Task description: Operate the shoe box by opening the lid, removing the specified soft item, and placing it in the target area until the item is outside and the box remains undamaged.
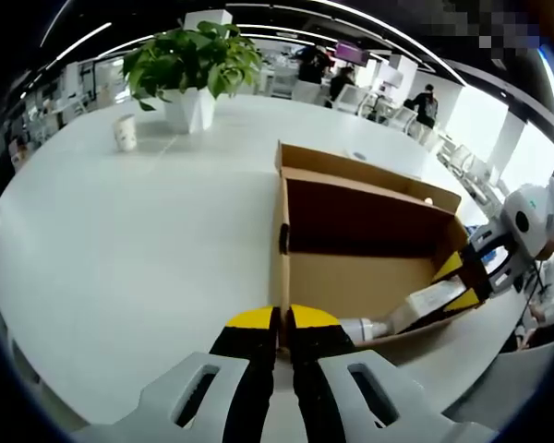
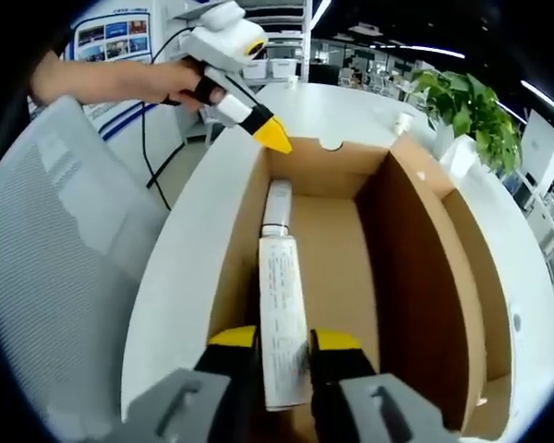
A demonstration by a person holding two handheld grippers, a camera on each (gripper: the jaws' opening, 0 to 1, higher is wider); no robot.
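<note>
My left tongs (image 1: 283, 325) are squeezed on the thin side wall of the open box (image 1: 351, 277). The yellow tips sit close together, one on each side of the cardboard edge. From the right gripper view I can see these same left tongs (image 2: 275, 138) with their yellow tip at the far end wall of the box (image 2: 425, 268), and a hand (image 2: 171, 81) holding them.

My right tongs (image 2: 284, 343) are only a little way open, and they grip the flat end of a white tube (image 2: 282, 314). The tube touches both yellow pads. It lies along the brown floor of the box, with its cap end pointing away from me, toward the far wall. So the tube is inside the box, not out on the worktop (image 1: 120, 249).

In the left gripper view I see the right tongs (image 1: 463, 280) reaching over the box wall and holding that tube (image 1: 415, 309).

The box stands near one edge of the white worktop. Its lid flap leans open on the side. A green plant (image 1: 192, 60) in a white pot and a paper cup (image 1: 126, 132) stand well apart from the box, toward the far edge.
</note>
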